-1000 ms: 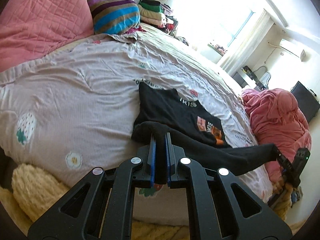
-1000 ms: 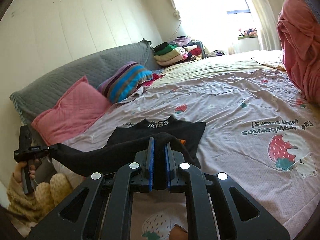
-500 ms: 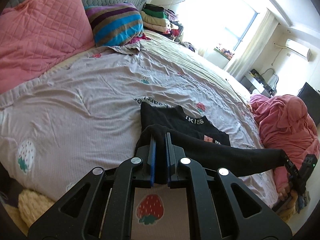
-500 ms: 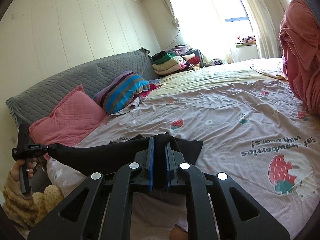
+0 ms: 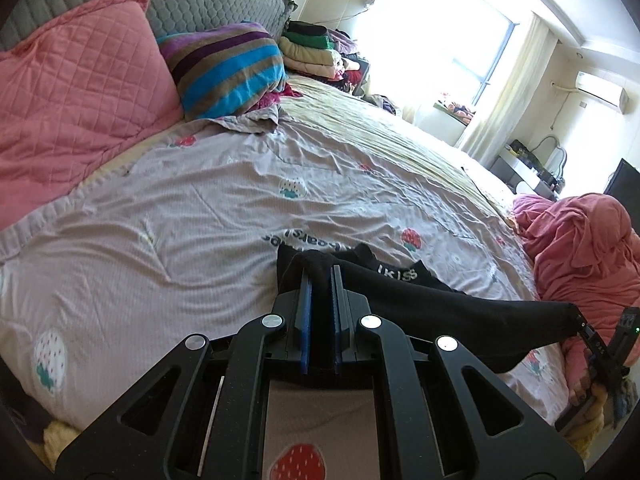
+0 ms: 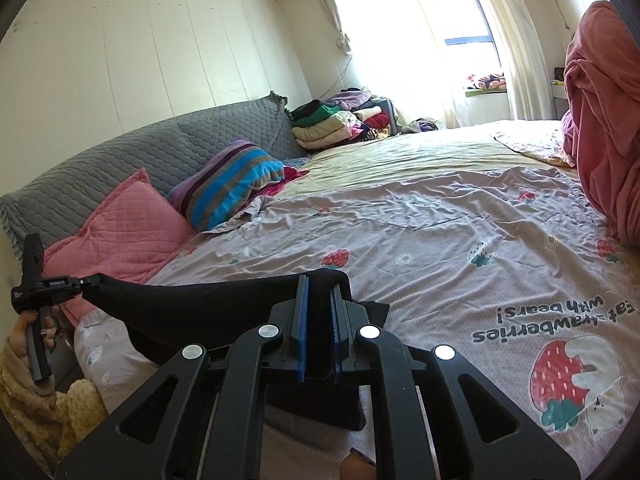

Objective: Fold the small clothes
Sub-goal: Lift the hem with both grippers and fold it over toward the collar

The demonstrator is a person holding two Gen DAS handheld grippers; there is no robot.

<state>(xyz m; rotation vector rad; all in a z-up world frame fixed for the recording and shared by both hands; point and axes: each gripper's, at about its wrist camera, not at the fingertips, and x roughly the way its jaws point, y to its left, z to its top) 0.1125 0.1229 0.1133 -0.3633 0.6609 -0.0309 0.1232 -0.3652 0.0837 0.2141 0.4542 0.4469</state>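
We hold a small black T-shirt (image 5: 432, 304) at lower centre of both views, its soft knit edge stretched taut between our two claws and lifted off the bed, while the rest of it lies bunched on the sheet with white collar lettering showing. Our left gripper (image 5: 320, 280) is pinched narrow on one corner of the fabric, blue pads pressed against the cloth; our right gripper (image 6: 320, 288) is clamped the same way on the opposite corner. Each claw also appears small at the far edge of the other's view. Beneath lies a wrinkled lilac bedsheet (image 6: 440, 240) printed with strawberries and lettering. At upper left sit a quilted pink pillow (image 5: 76, 92), a striped cushion (image 5: 228, 68) and a grey padded headboard (image 6: 152, 152). A folded clothes stack (image 6: 336, 120) lies by the bright window (image 5: 448, 32), and a crumpled pink blanket (image 5: 580, 248) is heaped at the right edge.
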